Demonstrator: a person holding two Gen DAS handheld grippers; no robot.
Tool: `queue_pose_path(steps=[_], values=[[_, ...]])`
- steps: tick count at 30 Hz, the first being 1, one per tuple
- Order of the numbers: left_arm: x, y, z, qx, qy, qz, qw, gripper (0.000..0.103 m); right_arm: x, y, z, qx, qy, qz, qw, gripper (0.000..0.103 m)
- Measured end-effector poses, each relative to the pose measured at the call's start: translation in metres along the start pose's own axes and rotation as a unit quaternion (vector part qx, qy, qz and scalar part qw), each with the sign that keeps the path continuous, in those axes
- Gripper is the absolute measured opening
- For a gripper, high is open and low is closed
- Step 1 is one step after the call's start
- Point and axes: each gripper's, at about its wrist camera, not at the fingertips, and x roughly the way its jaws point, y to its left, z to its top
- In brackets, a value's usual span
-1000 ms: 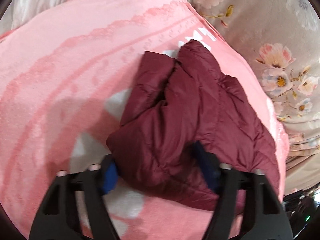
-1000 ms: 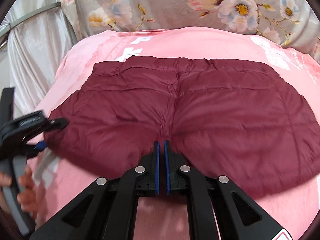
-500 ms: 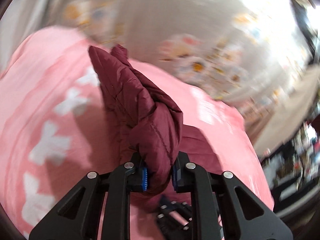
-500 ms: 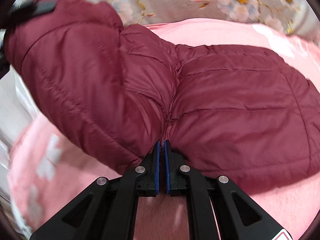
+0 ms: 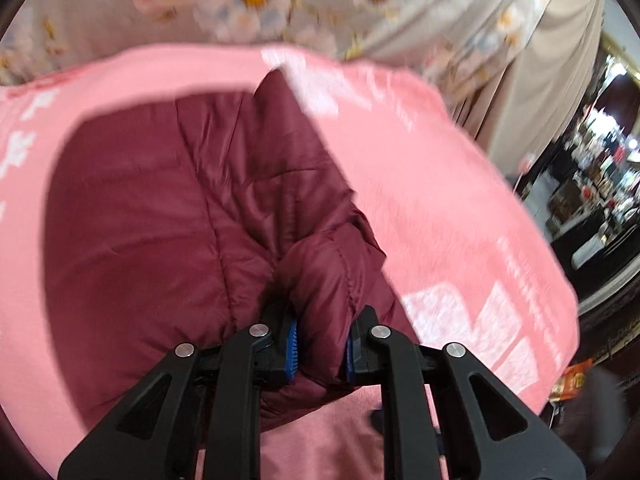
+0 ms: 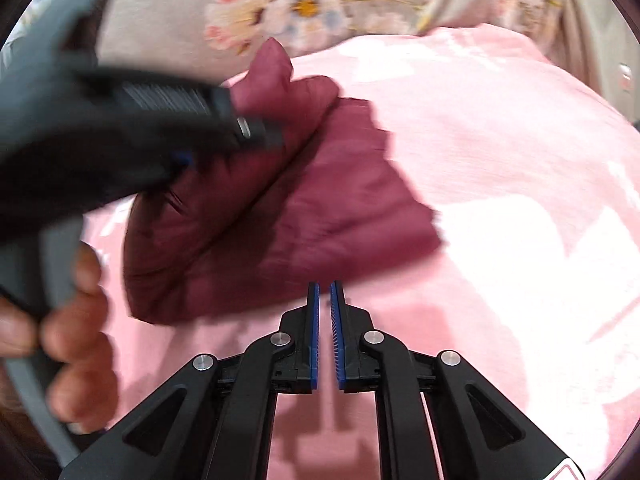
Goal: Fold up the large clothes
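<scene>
Left gripper point(image 5: 320, 344) clamps the maroon jacket point(image 5: 168, 216) (edges blurred); right gripper point(image 6: 325, 320) nearly closed, empty.

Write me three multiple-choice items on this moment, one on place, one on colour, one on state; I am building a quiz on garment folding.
1. Where does the dark red quilted puffer garment lie?
A. on the pink fleece blanket
B. on a wooden floor
C. in a basket

2. What colour are the gripper pads?
A. green
B. blue
C. yellow

3. What does the left gripper do?
A. stands wide open
B. pinches a fold of the garment
C. holds a hanger

Key: 1 A, pink blanket shows all round the garment; 2 B, blue strips line both jaws; 3 B, fabric bulges between its pads, while the right gripper holds nothing.
</scene>
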Motion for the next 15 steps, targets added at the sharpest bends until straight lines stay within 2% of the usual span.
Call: queue_pose_path(steps=[3,6,8,10,12,13,14,15], values=[[0.022,-0.006,-0.008,-0.003,0.023,0.018,0.9996,0.016,-0.007,-0.013,0.005,0.012,-0.008,-0.009,1.000,0.009],[0.012,-0.004,-0.003,-0.017,0.028,0.004,0.9994,0.021,-0.018,-0.016,0.019,0.016,-0.026,-0.010,0.999,0.009],[-0.003,0.005,0.004,-0.036,0.026,-0.023,0.9987,0.029,-0.029,-0.014,0.039,0.015,-0.046,-0.005,0.999,0.009],[-0.029,0.014,0.015,-0.063,0.006,-0.057,0.9964,0.052,-0.040,-0.008,0.061,0.012,-0.068,0.004,0.998,0.011],[-0.060,0.024,0.024,-0.077,-0.033,-0.071,0.9939,0.062,-0.048,-0.006,0.085,0.013,-0.089,0.016,0.996,0.025],[-0.073,0.027,0.028,-0.080,-0.050,-0.074,0.9928,0.066,-0.048,0.000,0.104,0.017,-0.098,0.028,0.995,0.039],[-0.086,0.030,0.033,-0.081,-0.066,-0.080,0.9913,0.068,-0.050,0.006,0.119,0.022,-0.108,0.048,0.993,0.046],[-0.101,0.036,0.040,-0.082,-0.084,-0.085,0.9895,0.072,-0.047,0.009,0.132,0.026,-0.113,0.059,0.992,0.046]])
